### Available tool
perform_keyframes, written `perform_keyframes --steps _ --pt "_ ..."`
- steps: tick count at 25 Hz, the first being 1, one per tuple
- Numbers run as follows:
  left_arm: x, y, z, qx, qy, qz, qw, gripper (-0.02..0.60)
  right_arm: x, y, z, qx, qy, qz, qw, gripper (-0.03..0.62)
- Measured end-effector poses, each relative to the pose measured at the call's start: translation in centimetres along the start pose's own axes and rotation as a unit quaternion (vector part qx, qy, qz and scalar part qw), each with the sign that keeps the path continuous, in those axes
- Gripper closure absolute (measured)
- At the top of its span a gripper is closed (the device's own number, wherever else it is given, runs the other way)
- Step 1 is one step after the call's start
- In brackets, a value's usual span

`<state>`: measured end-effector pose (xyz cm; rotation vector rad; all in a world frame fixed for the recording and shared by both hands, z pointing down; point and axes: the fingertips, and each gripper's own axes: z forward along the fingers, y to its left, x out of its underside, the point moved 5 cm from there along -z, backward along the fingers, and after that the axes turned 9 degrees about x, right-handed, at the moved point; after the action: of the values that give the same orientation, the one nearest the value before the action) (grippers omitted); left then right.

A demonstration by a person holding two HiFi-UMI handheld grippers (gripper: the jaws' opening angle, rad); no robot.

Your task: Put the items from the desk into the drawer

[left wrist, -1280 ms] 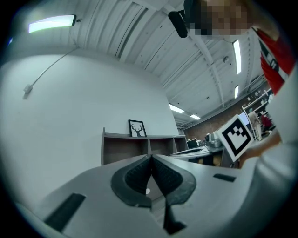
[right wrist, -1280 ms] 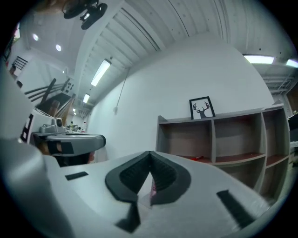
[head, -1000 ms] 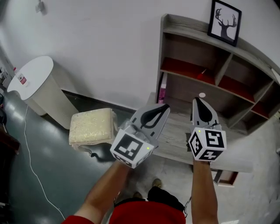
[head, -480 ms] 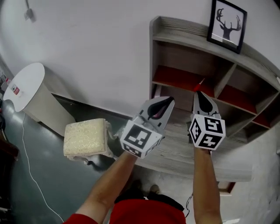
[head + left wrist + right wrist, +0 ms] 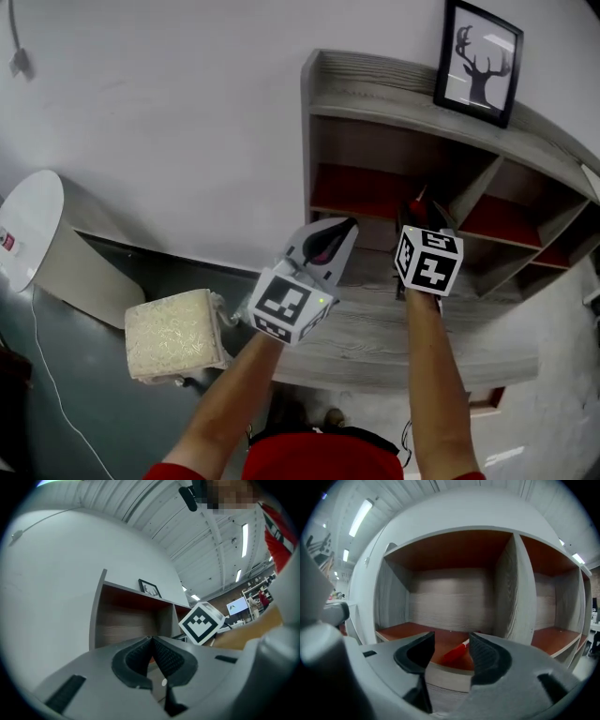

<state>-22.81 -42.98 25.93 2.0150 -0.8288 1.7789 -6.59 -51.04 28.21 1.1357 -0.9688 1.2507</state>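
My right gripper (image 5: pixel 424 208) reaches up to the lower left compartment of the grey shelf unit (image 5: pixel 323 122) that stands on the desk (image 5: pixel 375 333). Its jaws (image 5: pixel 450 644) have just been opening and now stand apart with nothing between the pads. Through the gap, a red pen-like thing (image 5: pixel 454 653) lies on the compartment's red-brown floor; its tip (image 5: pixel 419 195) peeks out above the marker cube. My left gripper (image 5: pixel 342 227) hovers over the desk's left part, tilted slightly upward. It is shut, pads (image 5: pixel 152 644) meeting with nothing held.
A framed deer picture (image 5: pixel 478 61) stands on top of the shelf unit. Left of the desk, a beige block (image 5: pixel 173 333) sits on the floor near a white round-topped stand (image 5: pixel 33 234). A reddish drawer part (image 5: pixel 486 401) shows under the desk's front right edge.
Both grippers have moved forward toward the shelf unit. The right gripper's jaws went from shut to open. The left gripper stayed shut.
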Motion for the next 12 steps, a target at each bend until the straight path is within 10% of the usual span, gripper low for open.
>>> perform_keyframes --steps 12 --pt "1.6 0.9 -0.7 0.023 0.001 -0.018 0.9996 0.572 1.4 0.6 1.7 0.011 0.037 0.026 0.999 0.445"
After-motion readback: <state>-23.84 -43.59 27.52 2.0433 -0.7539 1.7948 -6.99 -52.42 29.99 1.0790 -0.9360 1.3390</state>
